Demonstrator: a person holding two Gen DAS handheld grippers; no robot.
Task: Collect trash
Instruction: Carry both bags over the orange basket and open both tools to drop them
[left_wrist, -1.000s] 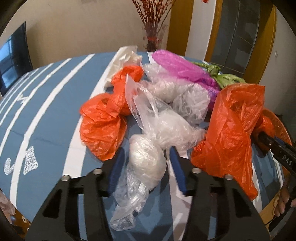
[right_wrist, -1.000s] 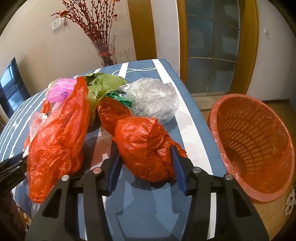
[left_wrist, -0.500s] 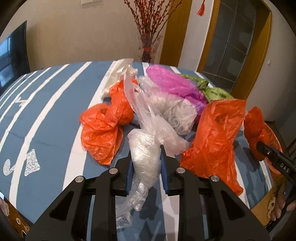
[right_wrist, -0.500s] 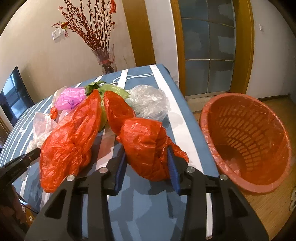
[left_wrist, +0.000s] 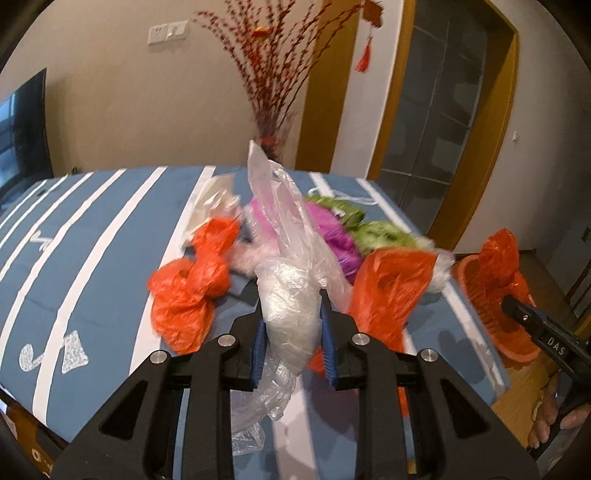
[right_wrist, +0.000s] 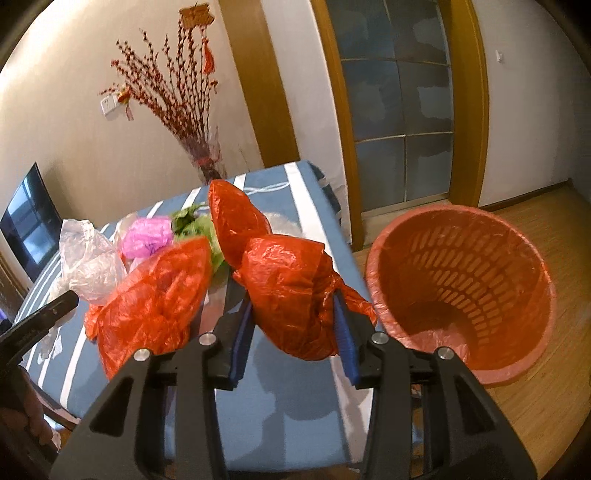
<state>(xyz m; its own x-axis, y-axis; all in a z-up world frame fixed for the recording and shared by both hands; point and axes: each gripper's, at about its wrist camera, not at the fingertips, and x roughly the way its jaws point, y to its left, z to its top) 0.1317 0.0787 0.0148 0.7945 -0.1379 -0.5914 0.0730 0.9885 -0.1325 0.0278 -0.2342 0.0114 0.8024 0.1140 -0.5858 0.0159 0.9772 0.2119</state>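
My left gripper (left_wrist: 291, 343) is shut on a clear plastic bag (left_wrist: 291, 295) and holds it above the blue striped table (left_wrist: 92, 258). My right gripper (right_wrist: 293, 332) is shut on a knotted orange plastic bag (right_wrist: 291, 291), lifted off the table next to the orange trash basket (right_wrist: 461, 291) on the floor at the right. The same orange bag (left_wrist: 498, 258) and basket (left_wrist: 491, 321) show at the right of the left wrist view. More orange bags (left_wrist: 188, 291), (left_wrist: 388, 288), a pink bag (left_wrist: 332, 232) and a green bag (left_wrist: 376, 232) lie on the table.
A vase of red branches (left_wrist: 273, 96) stands at the table's far edge. A dark TV screen (right_wrist: 33, 218) is at the left. A glass door with a wooden frame (right_wrist: 399, 103) stands behind the basket. The table's right edge (right_wrist: 343, 236) runs beside the basket.
Both grippers closed on their bags and lifted them off the table. The right one has carried the orange bag up and toward the basket; the left has raised the clear bag.
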